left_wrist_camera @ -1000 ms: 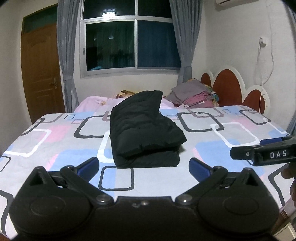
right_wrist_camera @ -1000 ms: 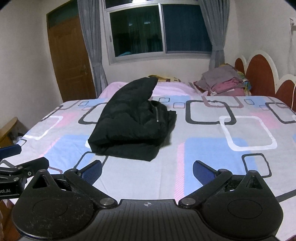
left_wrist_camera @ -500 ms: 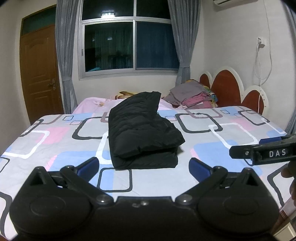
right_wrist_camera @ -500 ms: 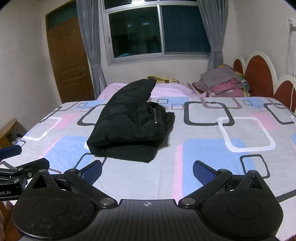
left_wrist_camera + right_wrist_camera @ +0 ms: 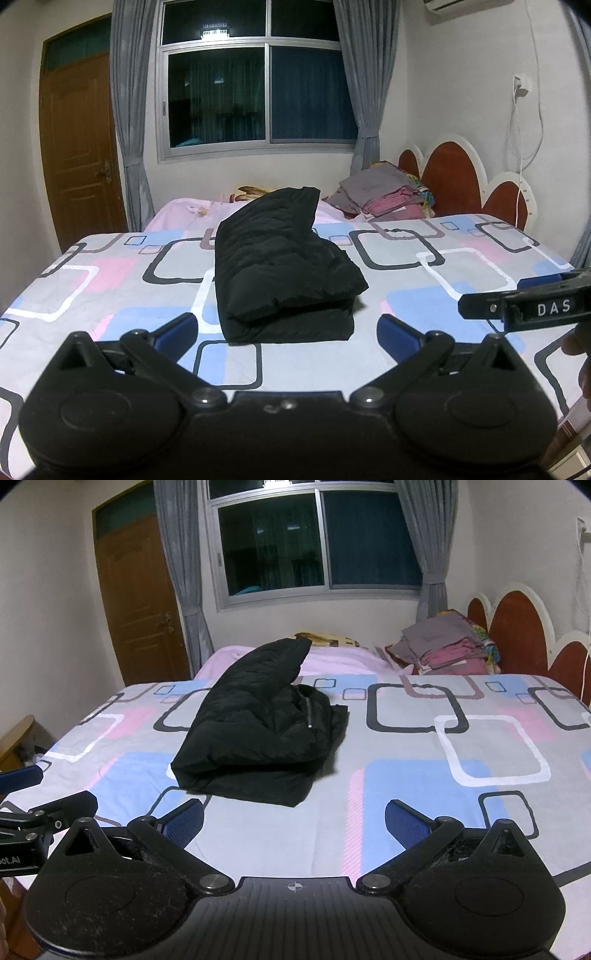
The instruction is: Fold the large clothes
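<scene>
Left gripper [image 5: 287, 332] and right gripper [image 5: 294, 821] both hang with jaws spread wide, grasping nothing, above the near edge of the bed [image 5: 424, 746]. One black jacket [image 5: 280, 266], folded into a thick bundle, lies mid-bed on the patterned sheet, its long axis running from the near edge toward the window [image 5: 255, 81], narrow end pointing away. One stack of folded clothes [image 5: 384, 195] sits by the headboard [image 5: 454, 177], well apart.
</scene>
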`<state>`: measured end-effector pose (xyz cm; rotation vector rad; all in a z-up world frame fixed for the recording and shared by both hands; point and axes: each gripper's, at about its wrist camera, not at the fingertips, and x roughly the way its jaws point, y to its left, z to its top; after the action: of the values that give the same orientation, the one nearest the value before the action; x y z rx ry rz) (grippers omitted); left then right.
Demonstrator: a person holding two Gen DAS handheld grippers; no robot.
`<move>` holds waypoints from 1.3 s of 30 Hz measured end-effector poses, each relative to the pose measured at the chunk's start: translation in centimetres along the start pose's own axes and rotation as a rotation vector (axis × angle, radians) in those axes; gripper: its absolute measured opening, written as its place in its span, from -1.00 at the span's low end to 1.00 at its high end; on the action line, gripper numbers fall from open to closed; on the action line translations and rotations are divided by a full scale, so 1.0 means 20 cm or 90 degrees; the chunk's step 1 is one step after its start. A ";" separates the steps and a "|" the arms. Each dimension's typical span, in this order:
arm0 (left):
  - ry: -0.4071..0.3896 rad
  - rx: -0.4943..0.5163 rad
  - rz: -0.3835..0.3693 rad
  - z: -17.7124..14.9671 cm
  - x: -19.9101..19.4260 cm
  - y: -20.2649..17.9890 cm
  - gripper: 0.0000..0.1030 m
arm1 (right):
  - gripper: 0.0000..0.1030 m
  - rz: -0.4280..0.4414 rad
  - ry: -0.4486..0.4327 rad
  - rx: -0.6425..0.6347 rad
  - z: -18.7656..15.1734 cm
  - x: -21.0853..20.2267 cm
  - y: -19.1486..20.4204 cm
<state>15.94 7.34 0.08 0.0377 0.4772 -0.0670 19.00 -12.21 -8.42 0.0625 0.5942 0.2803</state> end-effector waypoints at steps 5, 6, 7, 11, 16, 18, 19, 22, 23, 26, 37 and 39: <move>-0.001 0.001 -0.001 0.00 0.00 -0.01 0.99 | 1.00 0.002 0.000 0.000 0.00 0.00 -0.01; -0.002 0.002 -0.001 0.00 0.01 -0.02 0.99 | 1.00 0.003 0.000 0.001 0.00 -0.01 -0.01; -0.001 0.002 -0.002 0.01 0.01 -0.02 0.99 | 1.00 0.002 -0.001 0.001 0.00 0.00 -0.01; -0.003 0.002 -0.004 0.01 0.02 -0.04 0.99 | 1.00 0.002 -0.002 0.003 0.01 -0.01 -0.06; -0.007 0.004 -0.005 0.01 0.02 -0.07 0.99 | 1.00 0.002 -0.003 0.003 0.01 -0.03 -0.10; -0.008 0.004 -0.006 0.01 0.02 -0.08 0.99 | 1.00 0.001 -0.003 0.002 0.01 -0.04 -0.11; -0.008 0.005 -0.006 0.01 0.02 -0.08 0.99 | 1.00 0.002 -0.004 0.001 0.01 -0.04 -0.11; -0.008 0.005 -0.007 0.01 0.02 -0.08 0.99 | 1.00 0.002 -0.003 0.001 0.01 -0.05 -0.12; -0.009 0.005 -0.007 0.01 0.02 -0.08 0.99 | 1.00 0.003 -0.004 0.000 0.01 -0.05 -0.12; -0.011 0.005 -0.010 0.01 0.02 -0.08 0.99 | 1.00 0.002 -0.004 0.000 0.01 -0.05 -0.11; -0.013 0.002 -0.012 0.01 0.02 -0.06 0.99 | 1.00 0.006 -0.003 -0.010 0.02 -0.06 -0.10; -0.014 0.001 -0.009 0.01 0.01 -0.06 0.99 | 1.00 0.006 -0.002 -0.009 0.02 -0.05 -0.10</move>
<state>16.12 6.15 0.04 0.0355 0.4548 -0.0811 18.83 -14.39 -7.80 0.0519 0.5891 0.2927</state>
